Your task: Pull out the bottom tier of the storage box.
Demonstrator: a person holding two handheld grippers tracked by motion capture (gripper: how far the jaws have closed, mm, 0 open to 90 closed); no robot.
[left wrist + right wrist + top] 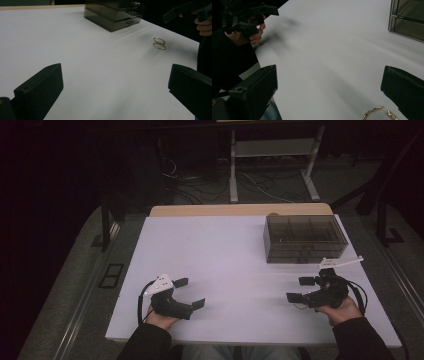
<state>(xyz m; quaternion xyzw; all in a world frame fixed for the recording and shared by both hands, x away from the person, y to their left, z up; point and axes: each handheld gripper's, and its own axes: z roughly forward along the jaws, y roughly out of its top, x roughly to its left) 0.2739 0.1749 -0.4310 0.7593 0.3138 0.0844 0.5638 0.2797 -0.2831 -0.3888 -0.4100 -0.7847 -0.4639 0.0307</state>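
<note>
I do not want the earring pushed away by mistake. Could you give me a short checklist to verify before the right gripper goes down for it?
1. Right gripper open: ok, jaws wide apart.
2. Gold hoop earring located: ok, flat on the white table, just below the right gripper in its own view.
3. Earring lies between the jaws: not ok, it sits toward one jaw, not centred.
4. Left gripper out of the way: ok, open and far across the table.
5. Smoky transparent plastic drawer box clear of the path: ok, it stands apart from the earring.
6. One hoop or two: cannot tell; the left gripper view shows two loops close together.
</note>
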